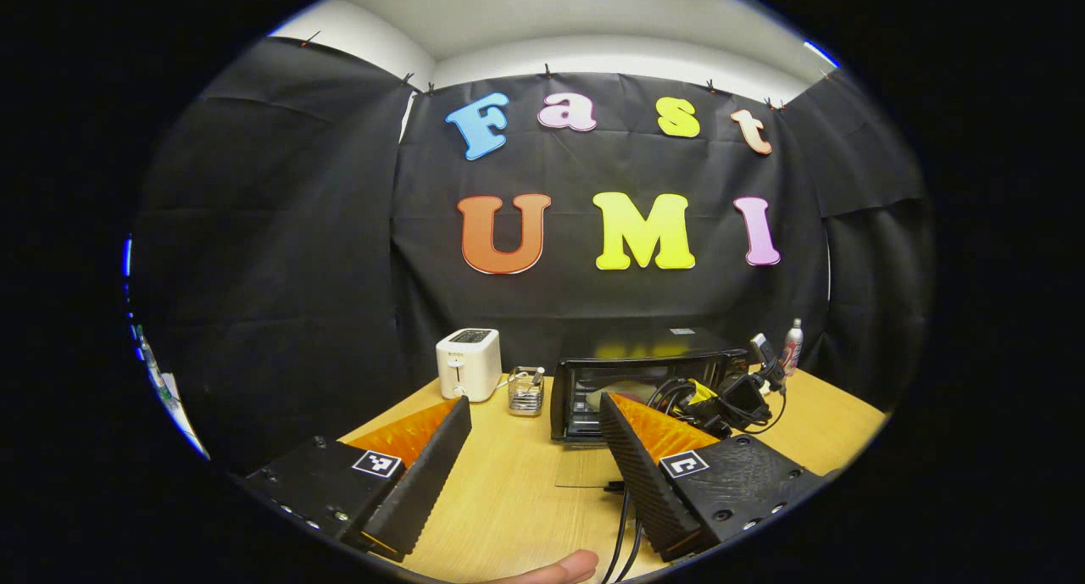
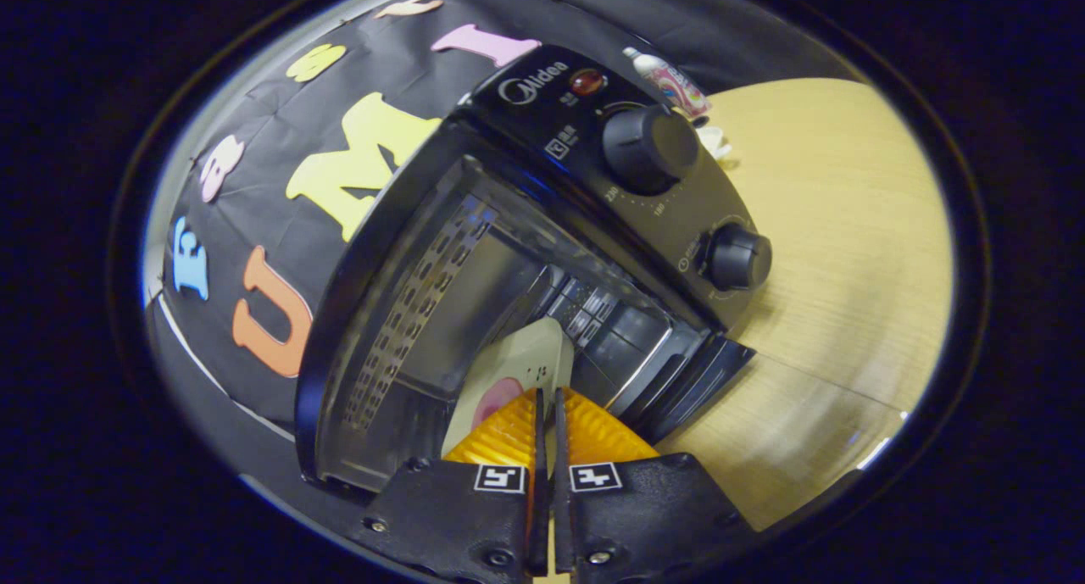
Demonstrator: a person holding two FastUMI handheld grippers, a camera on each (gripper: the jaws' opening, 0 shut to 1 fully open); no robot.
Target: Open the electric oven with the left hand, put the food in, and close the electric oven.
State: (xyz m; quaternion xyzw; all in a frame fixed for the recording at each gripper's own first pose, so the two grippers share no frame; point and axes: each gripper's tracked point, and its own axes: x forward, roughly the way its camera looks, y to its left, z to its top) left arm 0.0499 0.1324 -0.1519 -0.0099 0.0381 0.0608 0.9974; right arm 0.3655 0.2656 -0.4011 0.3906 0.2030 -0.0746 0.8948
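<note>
The black electric oven (image 1: 644,379) stands at the back of the wooden table with its door down and open. My left gripper (image 1: 534,414) hovers open in front of it with nothing between its fingers. The right gripper (image 1: 739,393), trailing cables, shows at the oven's mouth. In the right gripper view the oven (image 2: 475,253) looks tilted, with its cavity open just ahead. My right gripper (image 2: 547,395) is shut on a flat pale piece of food with a pink patch (image 2: 521,365), whose far end reaches into the cavity.
A white toaster (image 1: 469,364) and a small glass jar (image 1: 525,391) stand left of the oven, a bottle (image 1: 792,345) right of it. Two knobs (image 2: 648,147) sit on the oven's front panel. Bare tabletop (image 2: 848,228) lies beside the oven. A fingertip (image 1: 559,571) shows at the bottom edge.
</note>
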